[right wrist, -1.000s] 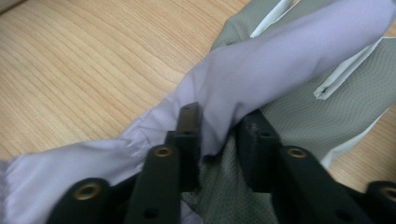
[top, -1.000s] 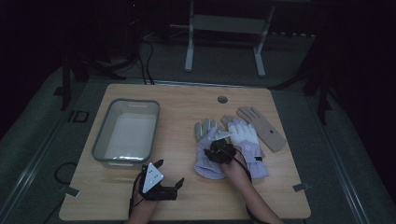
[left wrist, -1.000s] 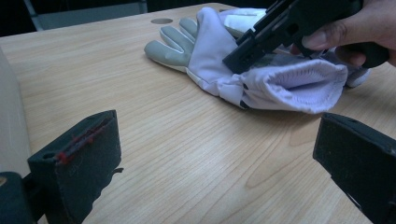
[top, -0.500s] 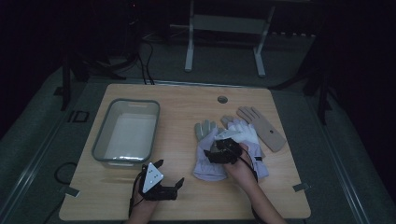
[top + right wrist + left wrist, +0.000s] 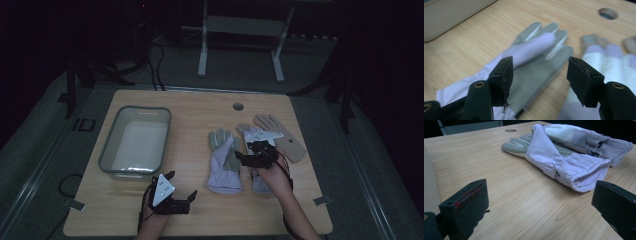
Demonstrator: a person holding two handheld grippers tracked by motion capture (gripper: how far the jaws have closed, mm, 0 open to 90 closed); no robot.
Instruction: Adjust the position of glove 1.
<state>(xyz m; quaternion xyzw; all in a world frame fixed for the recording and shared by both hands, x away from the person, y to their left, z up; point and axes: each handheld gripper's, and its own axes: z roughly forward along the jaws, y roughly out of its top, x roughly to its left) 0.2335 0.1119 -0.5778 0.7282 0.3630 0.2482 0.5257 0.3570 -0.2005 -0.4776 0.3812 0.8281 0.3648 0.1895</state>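
Hovering spread above the folded lilac glove [image 5: 224,167], the right gripper [image 5: 248,156] grips nothing; left gripper [image 5: 181,194] also spread.

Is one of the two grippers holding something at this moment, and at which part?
Nothing is held. The left gripper is open above bare table; the right gripper is open over the folded glove.

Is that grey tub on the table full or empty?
Empty, as far as shown: the grey tub shows only its bare pale floor, nothing lying inside.
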